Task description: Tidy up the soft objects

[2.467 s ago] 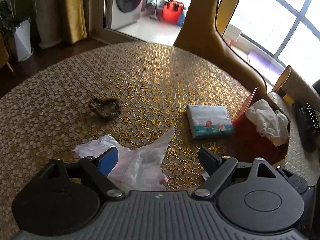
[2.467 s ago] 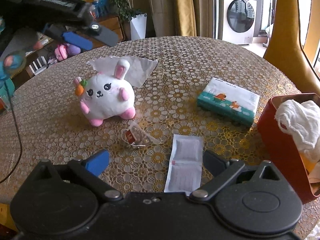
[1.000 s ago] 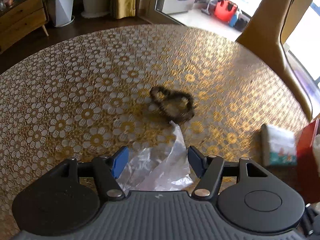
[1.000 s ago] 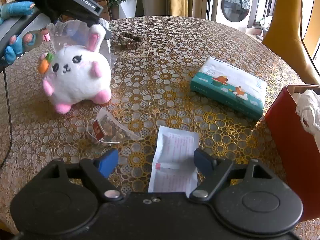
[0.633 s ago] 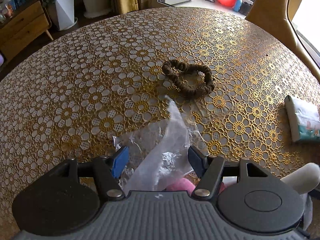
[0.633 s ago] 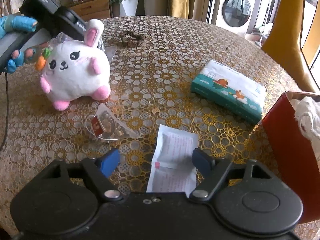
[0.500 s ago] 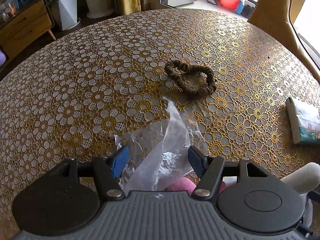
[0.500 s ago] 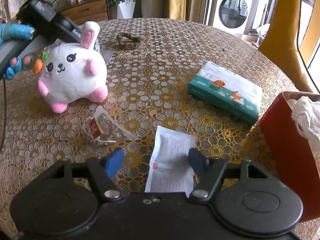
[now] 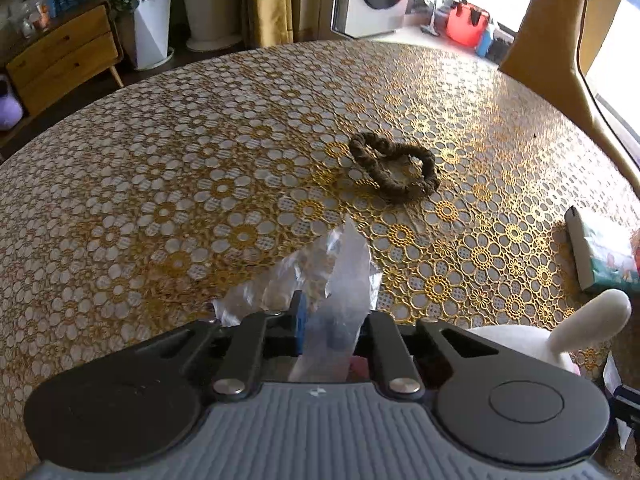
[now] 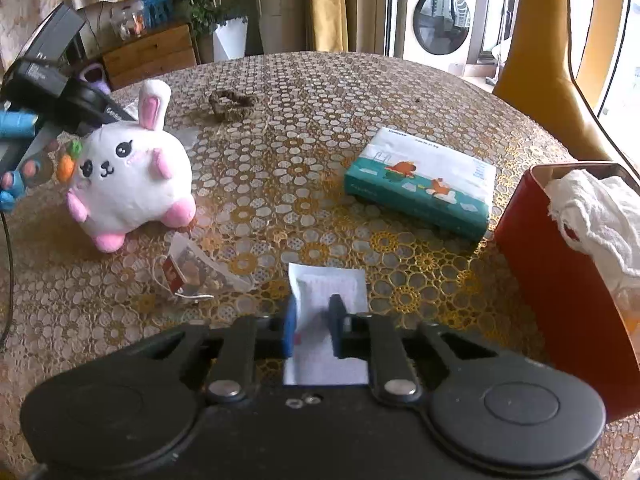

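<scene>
- Left gripper [image 9: 332, 326]: fingers pinched on the clear plastic bag [image 9: 336, 276], plush rabbit [image 10: 128, 168] at its 4 o'clock.
- Right gripper [image 10: 314, 330]: fingers nearly closed around the white sachet [image 10: 328, 292]; lifting it toward the red box [image 10: 560, 272] at 2 o'clock seems next.

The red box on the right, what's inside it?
The red box holds crumpled white cloth that bulges above its rim. Whatever lies beneath the cloth is covered, so I cannot tell whether anything else is in there.

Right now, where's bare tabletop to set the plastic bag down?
Free: the wide stretch left of the hair scrunchie, and the middle between plush bunny and tissue pack. Crowded: near edge, with snack packet, white sachet and red box.
</scene>
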Demonstrator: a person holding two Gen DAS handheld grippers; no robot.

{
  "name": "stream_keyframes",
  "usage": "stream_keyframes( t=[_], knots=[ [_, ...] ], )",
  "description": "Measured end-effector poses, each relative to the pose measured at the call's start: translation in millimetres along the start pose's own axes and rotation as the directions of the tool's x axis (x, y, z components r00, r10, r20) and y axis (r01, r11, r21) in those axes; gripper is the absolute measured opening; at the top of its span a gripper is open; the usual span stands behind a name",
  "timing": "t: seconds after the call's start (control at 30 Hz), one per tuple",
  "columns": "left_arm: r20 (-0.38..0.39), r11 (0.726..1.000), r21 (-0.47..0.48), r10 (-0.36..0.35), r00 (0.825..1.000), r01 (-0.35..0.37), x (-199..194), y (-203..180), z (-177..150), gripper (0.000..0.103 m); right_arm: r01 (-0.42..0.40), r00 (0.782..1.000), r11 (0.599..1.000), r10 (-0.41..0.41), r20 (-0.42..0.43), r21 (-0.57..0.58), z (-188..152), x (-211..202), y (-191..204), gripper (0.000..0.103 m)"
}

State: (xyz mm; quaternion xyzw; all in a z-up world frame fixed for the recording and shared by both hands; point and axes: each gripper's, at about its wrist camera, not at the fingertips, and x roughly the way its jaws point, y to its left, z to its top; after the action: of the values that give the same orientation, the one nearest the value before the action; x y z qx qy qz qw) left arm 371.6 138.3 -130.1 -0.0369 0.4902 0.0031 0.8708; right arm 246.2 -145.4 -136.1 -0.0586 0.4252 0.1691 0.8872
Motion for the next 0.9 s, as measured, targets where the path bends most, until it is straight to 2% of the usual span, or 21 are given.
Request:
stream_keyframes(
  t=[0.23, 0.5, 0.9],
  knots=[
    [0.045, 0.997, -0.076, -0.008, 0.999, 0.011, -28.4, 21.2, -2.7, 0.010, -0.016, 1.000, 0.999, 0.015, 0.024, 0.043, -2.1, -13.1, -10.8, 0.000],
    [0.091, 0.991, -0.130, -0.028, 0.995, 0.040, -63.8, 31.7, -6.7, 0.009, -0.039, 0.997, 0.996, 0.033, 0.074, 0.085, -5.8, -45.5, -25.1, 0.000],
    [0.174, 0.987, -0.109, -0.096, 0.980, 0.116, -144.4, 12.6, -16.4, 0.009, -0.074, 0.983, 0.989, 0.052, 0.175, 0.126, -10.5, -100.8, -43.0, 0.000]
  ],
)
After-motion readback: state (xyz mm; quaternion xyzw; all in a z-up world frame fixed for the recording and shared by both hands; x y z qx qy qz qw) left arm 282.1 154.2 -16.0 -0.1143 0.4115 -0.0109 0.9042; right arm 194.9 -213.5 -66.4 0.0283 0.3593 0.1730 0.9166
